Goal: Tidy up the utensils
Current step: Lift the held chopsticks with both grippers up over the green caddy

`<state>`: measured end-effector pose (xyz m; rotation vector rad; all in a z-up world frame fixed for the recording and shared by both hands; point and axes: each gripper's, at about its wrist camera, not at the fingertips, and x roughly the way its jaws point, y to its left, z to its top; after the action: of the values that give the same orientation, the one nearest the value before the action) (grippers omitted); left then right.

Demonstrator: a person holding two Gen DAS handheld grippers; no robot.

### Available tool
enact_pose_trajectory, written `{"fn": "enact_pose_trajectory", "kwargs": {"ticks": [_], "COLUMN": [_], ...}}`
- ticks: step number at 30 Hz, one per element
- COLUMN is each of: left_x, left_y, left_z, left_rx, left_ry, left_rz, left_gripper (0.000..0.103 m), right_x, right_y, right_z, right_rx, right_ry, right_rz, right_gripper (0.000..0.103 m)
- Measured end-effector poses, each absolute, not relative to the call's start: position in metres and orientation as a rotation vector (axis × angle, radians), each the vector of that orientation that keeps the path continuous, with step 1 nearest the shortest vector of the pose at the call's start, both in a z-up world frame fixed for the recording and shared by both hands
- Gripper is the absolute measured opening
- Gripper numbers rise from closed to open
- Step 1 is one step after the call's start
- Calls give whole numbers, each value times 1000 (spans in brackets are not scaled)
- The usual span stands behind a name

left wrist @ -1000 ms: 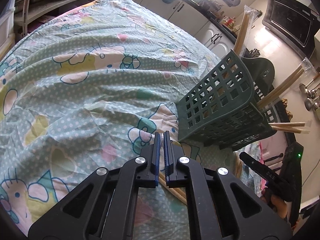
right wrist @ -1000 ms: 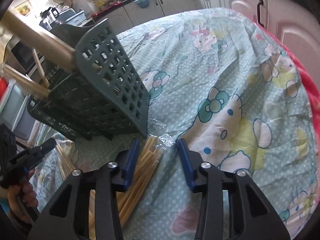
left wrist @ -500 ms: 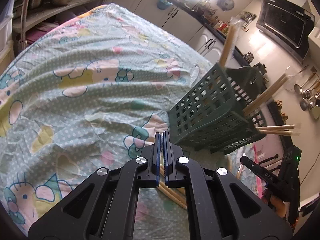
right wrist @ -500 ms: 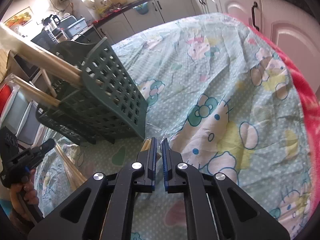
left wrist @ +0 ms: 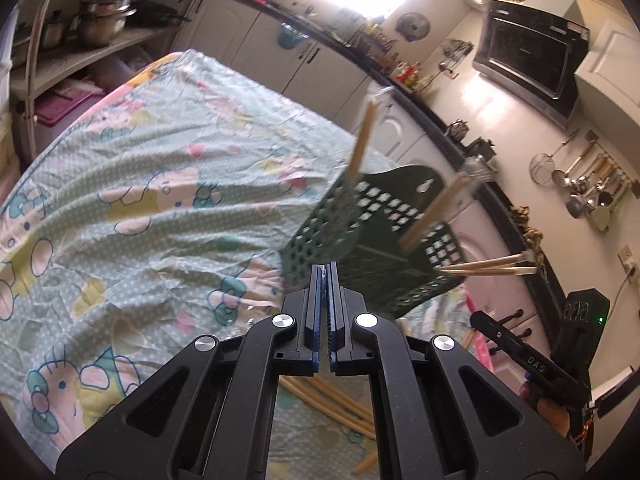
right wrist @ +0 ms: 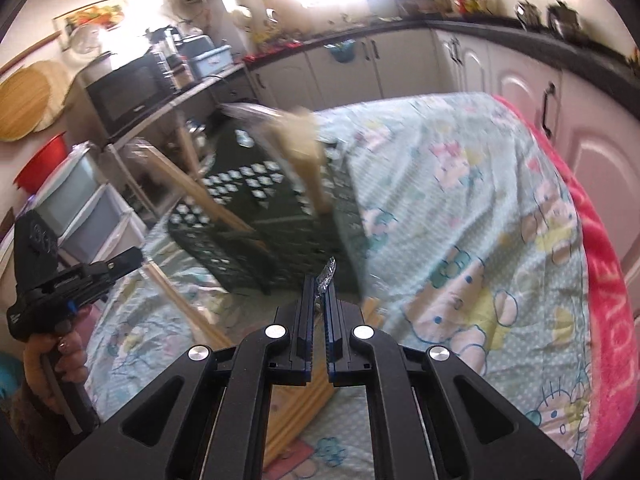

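A dark green slotted utensil basket point(left wrist: 372, 236) stands on the cartoon-print tablecloth point(left wrist: 140, 184) with several wrapped chopstick packs point(left wrist: 432, 212) sticking out of it. It also shows in the right wrist view point(right wrist: 256, 220). My left gripper point(left wrist: 325, 272) is shut and empty, raised just short of the basket. My right gripper point(right wrist: 318, 284) is shut on a plastic-wrapped pack of chopsticks point(right wrist: 300, 412), lifted off the cloth; the wrapper tip pokes out between the pads. Loose chopsticks point(left wrist: 332, 400) lie on the cloth under my left gripper.
Kitchen cabinets point(right wrist: 400, 64) and a dark counter run behind the table. A microwave point(right wrist: 128, 88) and plastic drawers point(right wrist: 84, 208) stand at left. A red towel edge point(right wrist: 604, 280) lies along the table's right side. More chopsticks point(right wrist: 180, 304) lie left of the basket.
My right gripper closed on the chopstick pack and lifted it. Both grippers have risen, so the views tilted up toward the kitchen. My left gripper stayed shut.
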<state>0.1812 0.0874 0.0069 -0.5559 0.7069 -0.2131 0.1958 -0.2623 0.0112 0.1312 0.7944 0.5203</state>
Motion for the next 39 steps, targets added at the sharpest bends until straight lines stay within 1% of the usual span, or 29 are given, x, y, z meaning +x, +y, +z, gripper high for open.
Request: {"fn": "enact_pose_trajectory", "kwargs": {"ticks": [7,15,39], "left_x": [169,158,147], "left_y": [77,66,50], "left_z": [35,65,124], "left_rx": [-540,-517,-449], "left_ry": [647,586,466], "left_rz": [-270,-323,-391], "left_gripper": [1,1,0], "right_x": [176,162,133], "right_y": [-239,-220,-200], "right_z": [44,66,129], "right_rx": [86,39,-46], "right_ry": [723,666,491], "right_rz": [607,663,738], "right_gripper": [4,4,3]}}
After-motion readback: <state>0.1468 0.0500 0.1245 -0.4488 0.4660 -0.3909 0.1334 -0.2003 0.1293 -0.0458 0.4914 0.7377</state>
